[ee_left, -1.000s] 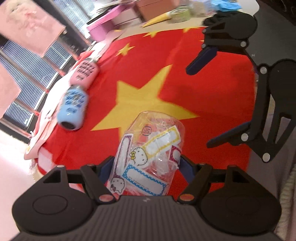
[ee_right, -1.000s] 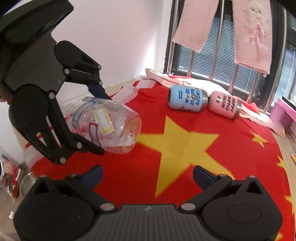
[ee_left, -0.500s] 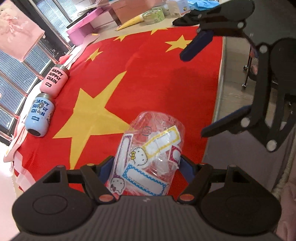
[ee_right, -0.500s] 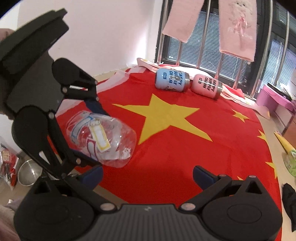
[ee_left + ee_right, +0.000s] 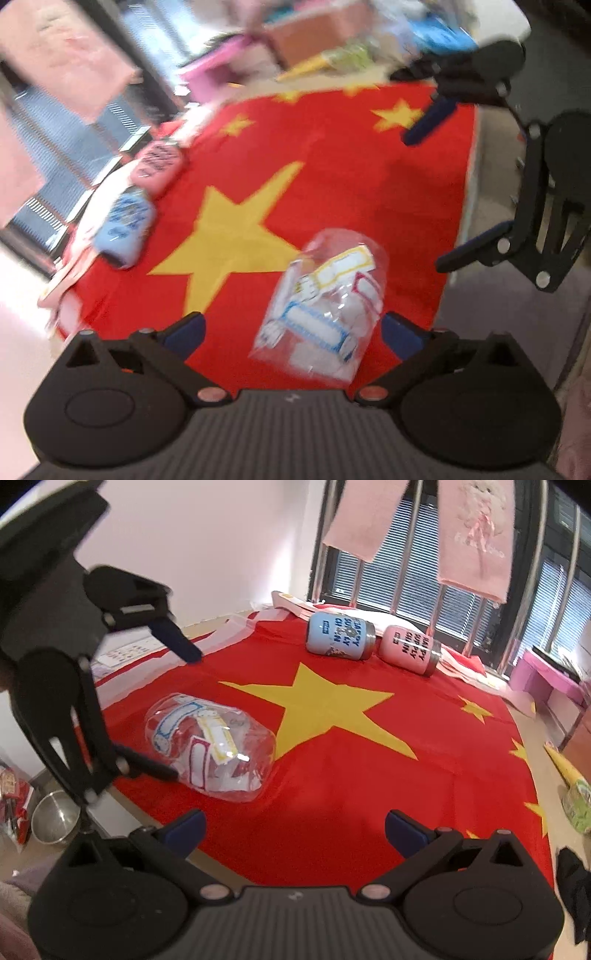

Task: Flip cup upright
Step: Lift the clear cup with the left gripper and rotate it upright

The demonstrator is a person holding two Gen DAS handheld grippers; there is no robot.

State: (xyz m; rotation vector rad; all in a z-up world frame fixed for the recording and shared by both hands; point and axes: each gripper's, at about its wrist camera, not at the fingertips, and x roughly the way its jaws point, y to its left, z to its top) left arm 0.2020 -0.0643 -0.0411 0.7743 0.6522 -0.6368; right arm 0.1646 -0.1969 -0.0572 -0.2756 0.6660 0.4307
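A clear plastic cup with cartoon stickers (image 5: 328, 302) lies on its side on the red flag cloth (image 5: 332, 184); it also shows in the right wrist view (image 5: 214, 749). My left gripper (image 5: 291, 332) is open, its fingers spread wide on either side of the cup and apart from it; it also shows in the right wrist view (image 5: 177, 712). My right gripper (image 5: 293, 829) is open and empty, hovering above the cloth to the right of the cup; it also shows in the left wrist view (image 5: 439, 195). The left wrist view is motion-blurred.
A blue tumbler (image 5: 340, 635) and a pink tumbler (image 5: 410, 653) lie on their sides at the far edge by the window. A metal bowl (image 5: 55, 816) sits on the floor beyond the table's left edge. Boxes and clutter (image 5: 314, 37) stand at the table's far end.
My left gripper has opened and let go of the cup, which now lies on its side on the cloth. The left camera has swung, blurring its view.
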